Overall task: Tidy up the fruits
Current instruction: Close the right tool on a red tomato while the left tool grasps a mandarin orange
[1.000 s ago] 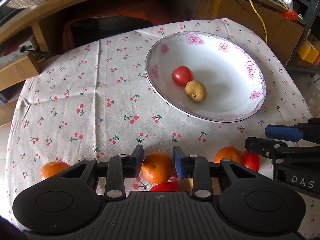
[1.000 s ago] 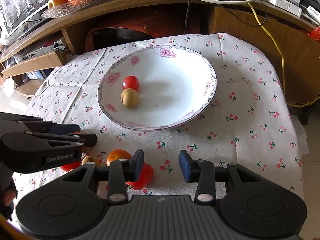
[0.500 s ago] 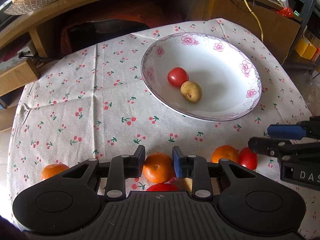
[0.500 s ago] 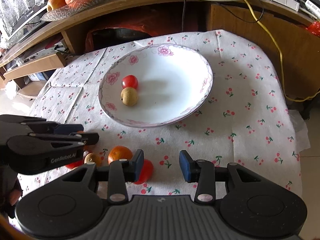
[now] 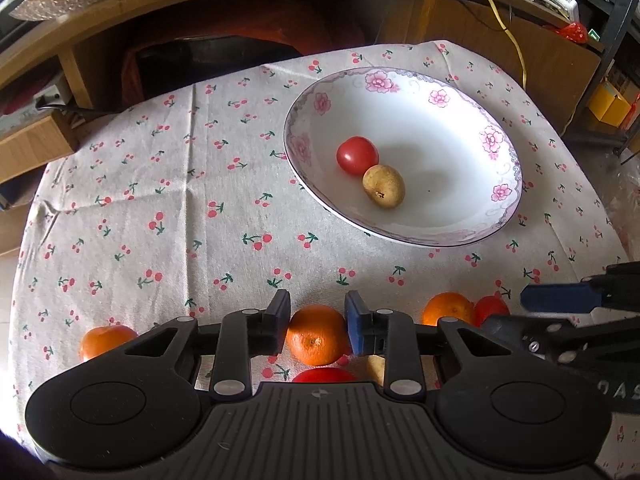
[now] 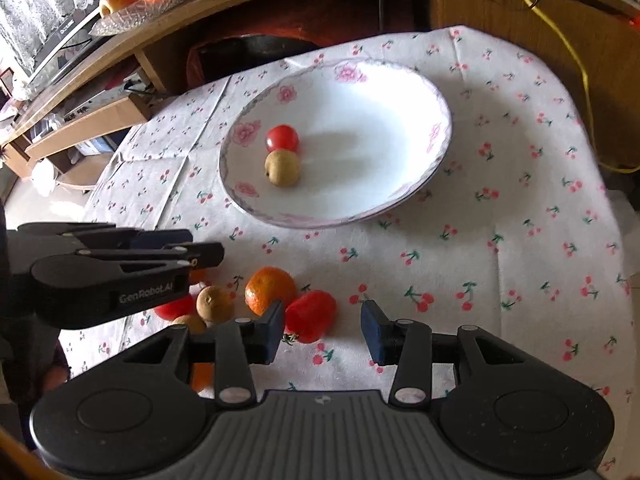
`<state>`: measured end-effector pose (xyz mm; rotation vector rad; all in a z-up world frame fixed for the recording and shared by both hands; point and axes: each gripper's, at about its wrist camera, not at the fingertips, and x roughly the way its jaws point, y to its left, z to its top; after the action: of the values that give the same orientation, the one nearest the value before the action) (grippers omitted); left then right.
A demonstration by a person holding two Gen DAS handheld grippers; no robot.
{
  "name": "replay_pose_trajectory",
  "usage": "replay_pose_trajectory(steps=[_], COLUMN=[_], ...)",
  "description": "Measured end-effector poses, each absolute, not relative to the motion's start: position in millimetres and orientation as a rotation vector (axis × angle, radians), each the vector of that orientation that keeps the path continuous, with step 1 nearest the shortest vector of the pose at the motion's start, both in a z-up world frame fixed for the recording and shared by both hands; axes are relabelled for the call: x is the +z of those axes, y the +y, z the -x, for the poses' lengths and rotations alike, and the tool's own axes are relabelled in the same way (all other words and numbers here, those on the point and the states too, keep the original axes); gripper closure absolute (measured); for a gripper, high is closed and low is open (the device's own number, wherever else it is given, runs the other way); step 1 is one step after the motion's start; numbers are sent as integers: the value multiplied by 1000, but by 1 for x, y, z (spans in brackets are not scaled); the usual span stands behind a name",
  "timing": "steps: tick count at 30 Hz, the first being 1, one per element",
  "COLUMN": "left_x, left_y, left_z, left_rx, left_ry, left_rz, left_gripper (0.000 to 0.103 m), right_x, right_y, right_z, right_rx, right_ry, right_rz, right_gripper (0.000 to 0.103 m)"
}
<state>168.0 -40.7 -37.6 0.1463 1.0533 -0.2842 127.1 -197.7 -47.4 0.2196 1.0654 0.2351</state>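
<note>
Both cameras since earlier frame: slightly raised, fruit unmoved.
Left wrist: left hand-held gripper (image 5: pixel 317 322) jaws bracket orange (image 5: pixel 318 340) on bench (image 5: pixel 160 208); contact unclear, cannot tell grip. Close squarely across widest part, then carry to plate (image 5: pixel 496 216).
Right wrist: right hand-held gripper (image 6: pixel 323 330) open, empty; tomato (image 6: pixel 310 316) beside left finger.

A floral plate (image 5: pixel 500 184) was set toward the far right of the tablecloth (image 5: pixel 160 200), and in it a tomato (image 5: pixel 357 155) and a pear (image 5: pixel 383 191) were laid touching, left of its middle. Along the near edge, a row of fruit was spread: a tangerine (image 5: pixel 106 339) at far left, an orange (image 5: pixel 316 340) between the left gripper (image 5: pixel 318 326) fingers, another orange (image 5: pixel 448 309) to its right.
</note>
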Motion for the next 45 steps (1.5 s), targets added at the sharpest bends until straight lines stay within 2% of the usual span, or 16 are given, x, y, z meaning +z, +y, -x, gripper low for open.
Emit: replay_pose_trajectory(steps=[15,21,28,45], left_x=[-42,-42,-43,-40], left_y=[-42,-38,-40,-42], left_z=[-169,-171,-172,-170], left_rx=[-303,-311,-294,-324], left_ry=[1063,1066,1062,1050], left_rz=[-150,-139,-138,-158], left_gripper=[60,62,62,63], right_x=[-53,-47,-53,-44], right_y=[-198,-189,-189,-193], right_z=[-128,-126,-129,-125], right_rx=[251,274,283,267], right_ry=[1081,1062,1099,1037], right_rz=[-239,-172,-198,-183], right_gripper=[61,71,71,71])
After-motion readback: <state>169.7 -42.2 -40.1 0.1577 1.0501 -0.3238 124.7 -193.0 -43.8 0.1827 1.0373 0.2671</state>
